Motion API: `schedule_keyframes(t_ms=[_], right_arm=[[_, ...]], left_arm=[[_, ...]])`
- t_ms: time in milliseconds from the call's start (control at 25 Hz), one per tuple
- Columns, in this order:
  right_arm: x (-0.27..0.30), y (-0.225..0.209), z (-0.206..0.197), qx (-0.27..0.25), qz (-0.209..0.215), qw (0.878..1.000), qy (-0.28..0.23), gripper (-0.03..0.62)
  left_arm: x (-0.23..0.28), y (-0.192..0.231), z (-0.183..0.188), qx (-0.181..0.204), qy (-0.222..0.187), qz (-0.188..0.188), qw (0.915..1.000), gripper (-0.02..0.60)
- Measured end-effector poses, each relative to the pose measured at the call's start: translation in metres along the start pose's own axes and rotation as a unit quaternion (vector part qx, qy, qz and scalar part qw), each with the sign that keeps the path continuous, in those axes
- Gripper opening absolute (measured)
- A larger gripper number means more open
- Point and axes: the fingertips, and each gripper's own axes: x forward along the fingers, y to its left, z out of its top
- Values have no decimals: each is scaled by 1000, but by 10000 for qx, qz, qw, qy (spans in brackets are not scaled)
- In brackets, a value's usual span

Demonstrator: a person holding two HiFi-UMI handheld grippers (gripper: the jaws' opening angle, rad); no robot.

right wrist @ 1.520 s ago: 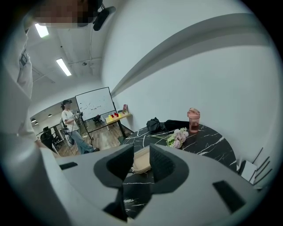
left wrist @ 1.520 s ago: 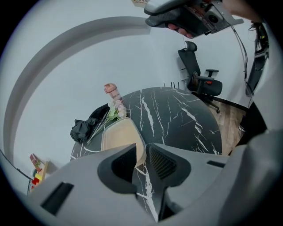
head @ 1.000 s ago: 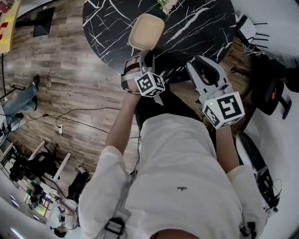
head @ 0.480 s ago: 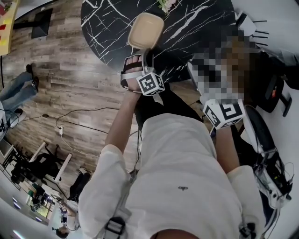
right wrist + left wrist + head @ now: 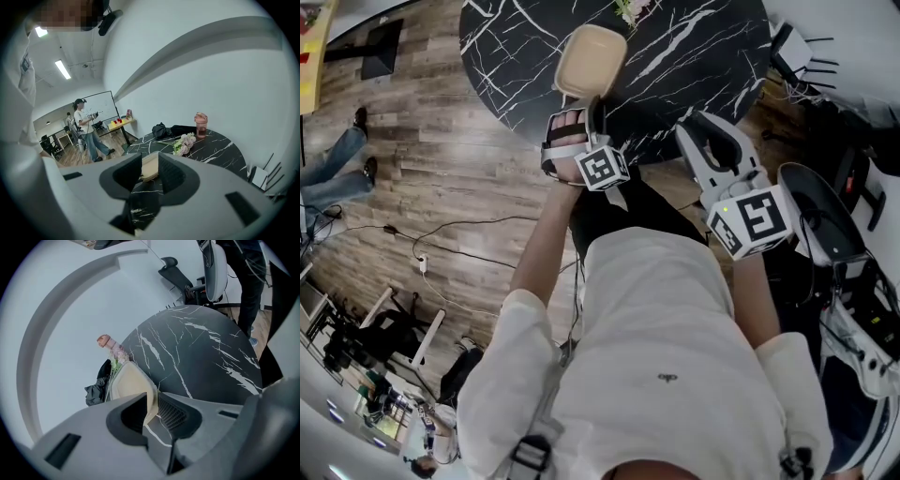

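The left hand-held gripper (image 5: 592,105) is up at the near edge of the round black marble desk (image 5: 684,56), nose pointed at a beige tray (image 5: 592,58) with rounded corners. The tray lies flat on the desk, close to that near edge. In the left gripper view the jaws are only a narrow slit apart, and the tray's near corner shows right in that slit. Can't tell if the pads actually touch the rim, tbh. From the head view the gripper tips and the tray's near edge look to be meeting.

The right hand-held gripper (image 5: 705,131) hangs off the desk, just outside its near edge and over to the right of the tray, above the wood floor (image 5: 441,150). Its jaws have the same narrow gap and there's nothing between them. You just see the tray far off through the slit.

Other stuff on the desk:
- A bunch of pale pink flowers (image 5: 184,143) lies just past the tray, further in.
- A pink bottle (image 5: 201,124) stands upright near the far edge, by the white wall.
- A black bundle of cloth (image 5: 159,130) sits at the far edge to the left of the flowers.

Behind all that, a person (image 5: 86,133) is standing on the floor near a whiteboard (image 5: 101,108).
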Motion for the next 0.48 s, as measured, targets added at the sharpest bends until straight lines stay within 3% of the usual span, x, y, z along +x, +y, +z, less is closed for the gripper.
schedule_keyframes(t_ms=[480], right_arm=[[-2,3,-1,-20,30,10000,-4,109]], left_arm=[[-4,3,3,19,7,-22,10000,58]])
